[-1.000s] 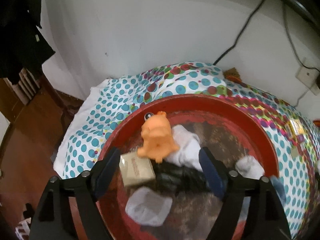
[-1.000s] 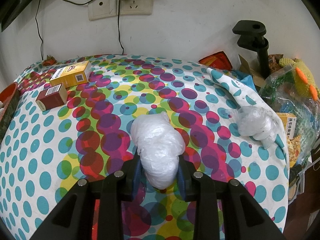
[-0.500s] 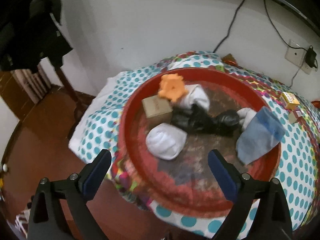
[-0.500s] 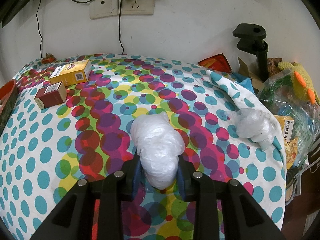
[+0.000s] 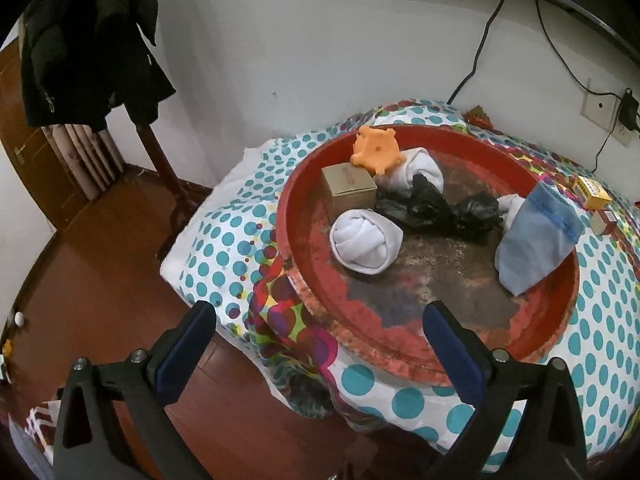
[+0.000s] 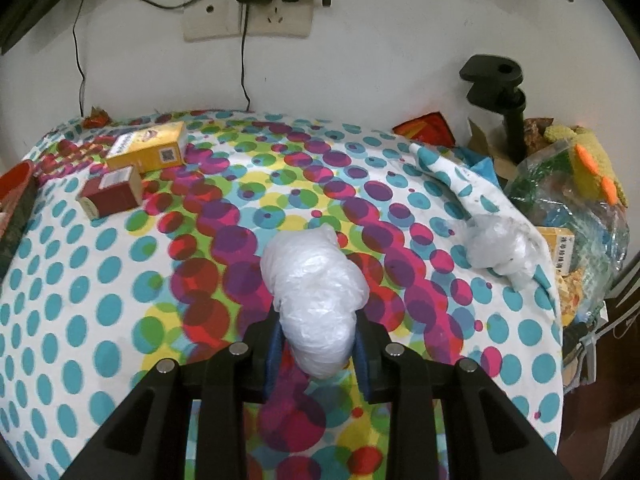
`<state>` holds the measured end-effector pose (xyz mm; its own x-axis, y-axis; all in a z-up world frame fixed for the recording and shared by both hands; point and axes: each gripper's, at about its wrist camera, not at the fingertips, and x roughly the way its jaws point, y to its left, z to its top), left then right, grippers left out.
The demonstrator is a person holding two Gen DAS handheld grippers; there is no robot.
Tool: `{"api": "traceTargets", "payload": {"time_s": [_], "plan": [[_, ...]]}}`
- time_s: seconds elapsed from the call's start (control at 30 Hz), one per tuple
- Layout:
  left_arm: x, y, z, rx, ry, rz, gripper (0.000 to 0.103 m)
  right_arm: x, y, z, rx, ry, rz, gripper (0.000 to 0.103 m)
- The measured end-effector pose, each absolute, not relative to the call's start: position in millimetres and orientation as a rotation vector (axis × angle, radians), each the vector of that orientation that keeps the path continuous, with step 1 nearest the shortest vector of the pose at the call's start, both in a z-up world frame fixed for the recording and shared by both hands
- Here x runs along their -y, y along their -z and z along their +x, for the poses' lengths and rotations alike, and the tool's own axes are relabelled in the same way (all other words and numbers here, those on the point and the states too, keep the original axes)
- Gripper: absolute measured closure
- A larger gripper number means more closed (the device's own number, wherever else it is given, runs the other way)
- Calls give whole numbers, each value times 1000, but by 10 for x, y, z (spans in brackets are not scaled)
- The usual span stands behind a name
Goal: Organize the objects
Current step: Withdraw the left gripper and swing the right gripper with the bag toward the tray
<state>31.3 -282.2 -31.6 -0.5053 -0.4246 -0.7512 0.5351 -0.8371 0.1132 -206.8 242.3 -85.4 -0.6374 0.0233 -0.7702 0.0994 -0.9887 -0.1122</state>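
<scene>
Right gripper (image 6: 316, 344) pinches white plastic bundle (image 6: 314, 300) over dotted desk (image 6: 100, 280); boxes far left. Left gripper (image 5: 320, 348) spread, empty, near red tray (image 5: 400, 360) edge. Tray's far-right contents partly hidden behind blue pouch (image 5: 536, 240).

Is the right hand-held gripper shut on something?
Yes. The right hand-held gripper is shut on the clear plastic bag bundle, with a blue pad pressing on each side.

Dim, even indoor light, soft shadows, heavy fisheye warp w/ dark corners, maybe slight blur.
</scene>
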Motion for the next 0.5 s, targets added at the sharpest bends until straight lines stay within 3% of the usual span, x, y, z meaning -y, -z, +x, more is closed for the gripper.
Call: {"api": "traceTargets", "payload": {"time_s": [0.5], "plan": [[3009,387,461,-266,2324,1066,0,-1825,417,-1515,-144,2736,1204,74]]}}
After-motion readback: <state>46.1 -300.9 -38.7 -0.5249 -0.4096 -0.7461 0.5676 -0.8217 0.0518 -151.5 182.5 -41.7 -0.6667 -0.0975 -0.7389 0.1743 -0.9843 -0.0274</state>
